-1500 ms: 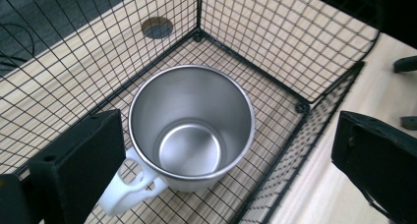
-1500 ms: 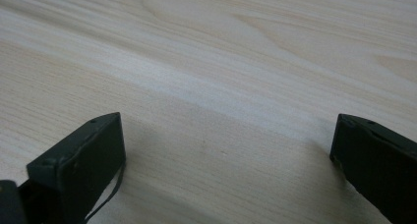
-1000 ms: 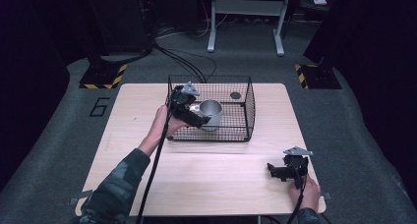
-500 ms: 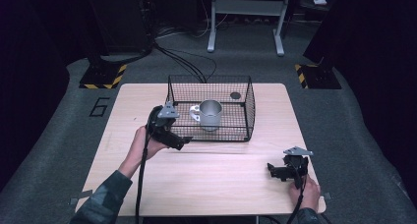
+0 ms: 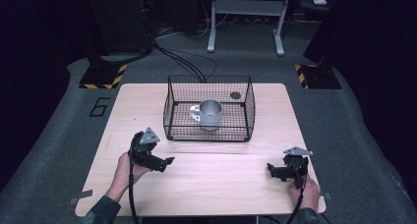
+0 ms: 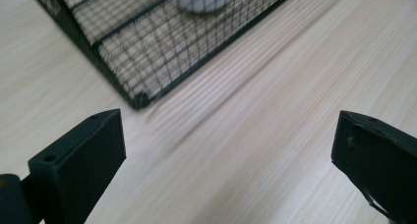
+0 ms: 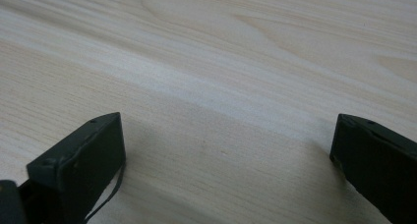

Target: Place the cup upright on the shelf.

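While both the left gripper (image 5: 164, 161) and right gripper (image 5: 271, 169) rest with jaws apart, the metal cup (image 5: 210, 114) in the wire basket (image 5: 208, 134) looks rigid, probably slick, best taken by its rim.

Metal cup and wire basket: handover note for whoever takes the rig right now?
Left gripper: open, empty, low over the table off the wire basket's near left corner.
Right gripper: open, empty, near the table's front right edge.
Metal cup: inside the basket, handle pointing left; a small dark round thing lies at the basket's back right.
Done: cup is in the basket.
Left: apparently nothing obvious; check the cup is settled.
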A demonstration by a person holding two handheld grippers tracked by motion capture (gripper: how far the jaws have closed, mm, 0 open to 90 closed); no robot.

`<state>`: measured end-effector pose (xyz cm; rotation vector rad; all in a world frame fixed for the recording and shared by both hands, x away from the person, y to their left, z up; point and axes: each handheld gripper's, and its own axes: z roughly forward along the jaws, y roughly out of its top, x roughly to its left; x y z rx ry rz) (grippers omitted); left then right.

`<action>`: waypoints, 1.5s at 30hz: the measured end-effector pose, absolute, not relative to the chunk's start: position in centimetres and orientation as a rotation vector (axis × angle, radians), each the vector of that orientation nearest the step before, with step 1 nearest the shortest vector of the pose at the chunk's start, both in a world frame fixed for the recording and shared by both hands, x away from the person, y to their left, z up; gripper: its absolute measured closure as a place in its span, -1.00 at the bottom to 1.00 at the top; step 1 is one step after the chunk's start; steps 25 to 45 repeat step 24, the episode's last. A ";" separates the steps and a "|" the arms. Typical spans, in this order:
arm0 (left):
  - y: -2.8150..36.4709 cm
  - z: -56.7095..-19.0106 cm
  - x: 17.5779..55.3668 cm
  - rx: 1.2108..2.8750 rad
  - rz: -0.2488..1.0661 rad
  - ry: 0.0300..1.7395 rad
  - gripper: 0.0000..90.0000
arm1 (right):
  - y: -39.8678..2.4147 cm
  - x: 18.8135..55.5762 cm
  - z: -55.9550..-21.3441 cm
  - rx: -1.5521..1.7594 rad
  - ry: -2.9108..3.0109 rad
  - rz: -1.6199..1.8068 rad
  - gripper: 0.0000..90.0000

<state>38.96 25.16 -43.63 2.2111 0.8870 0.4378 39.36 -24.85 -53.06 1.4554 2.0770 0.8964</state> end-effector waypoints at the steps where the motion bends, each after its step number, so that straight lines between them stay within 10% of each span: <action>1: 25.6 -44.2 38.8 2.213 0.435 0.903 -1.00 | -24.8 39.4 -53.1 1.455 2.077 0.897 -1.00; 17: 29.8 -52.2 37.3 2.125 0.496 1.161 -1.00 | -24.9 39.4 -53.0 1.456 2.082 0.895 -1.00; 45: 30.1 -53.2 37.0 2.088 0.519 1.181 -1.00 | -24.9 39.4 -53.0 1.456 2.080 0.897 -1.00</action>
